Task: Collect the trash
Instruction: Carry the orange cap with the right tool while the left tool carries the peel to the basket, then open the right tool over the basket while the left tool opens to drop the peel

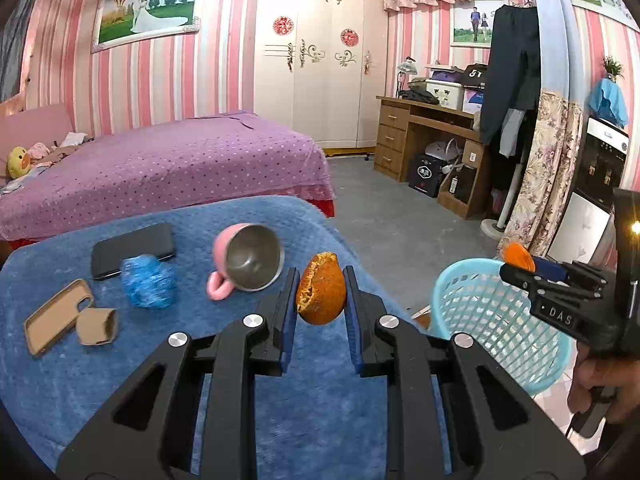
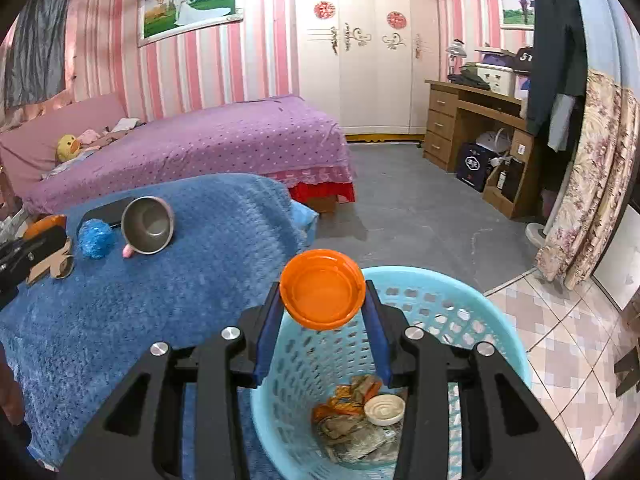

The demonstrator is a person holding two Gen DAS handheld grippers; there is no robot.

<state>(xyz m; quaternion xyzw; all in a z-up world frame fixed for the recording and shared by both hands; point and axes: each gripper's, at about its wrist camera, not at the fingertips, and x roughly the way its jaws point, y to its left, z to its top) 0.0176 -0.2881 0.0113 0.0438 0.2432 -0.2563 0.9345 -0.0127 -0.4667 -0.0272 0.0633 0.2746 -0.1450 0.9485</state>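
My left gripper (image 1: 321, 298) is shut on a piece of orange peel (image 1: 320, 294) and holds it above the blue blanket-covered table (image 1: 200, 360). My right gripper (image 2: 323, 300) is shut on an orange plastic lid (image 2: 322, 294) and holds it over the light blue trash basket (image 2: 500, 320), which stands beside the table. The basket holds wrappers and a white lid (image 2: 385, 409). In the left wrist view the basket (image 1: 500, 320) sits at the right with the right gripper (image 1: 532, 266) over its far rim. A crumpled blue wrapper (image 1: 149, 282) and a torn cardboard piece (image 1: 96, 325) lie on the table.
A pink mug (image 1: 248, 260) lies on its side mid-table. A black phone (image 1: 132, 249) and a tan phone case (image 1: 56, 314) lie at the left. A purple bed (image 1: 160, 168) stands behind, a wooden desk (image 1: 428, 144) at the right across grey floor.
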